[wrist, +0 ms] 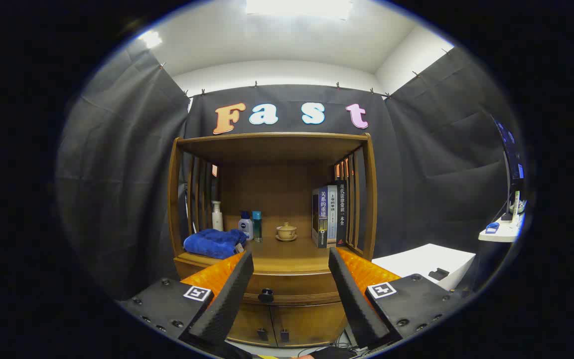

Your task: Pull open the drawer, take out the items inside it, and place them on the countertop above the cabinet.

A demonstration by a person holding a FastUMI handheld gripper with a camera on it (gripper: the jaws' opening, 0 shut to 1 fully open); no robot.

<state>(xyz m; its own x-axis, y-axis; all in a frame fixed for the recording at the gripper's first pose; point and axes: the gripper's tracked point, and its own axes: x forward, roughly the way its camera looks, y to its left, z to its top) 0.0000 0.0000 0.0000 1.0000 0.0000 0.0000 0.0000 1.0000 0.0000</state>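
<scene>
Gripper (291, 264) spread wide and holding nothing, squared up with the closed drawer's knob (266, 295), apparently lining up a pull; a blue towel (215, 242) crowds the countertop (292, 254)

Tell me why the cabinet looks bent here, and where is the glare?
Gripper view: the fisheye lens bows the cabinet posts and drawer front; a ceiling light blows out white overhead; the shelf interior sits in soft shadow; the open gripper frames the drawer knob, reasonably sharp.
</scene>
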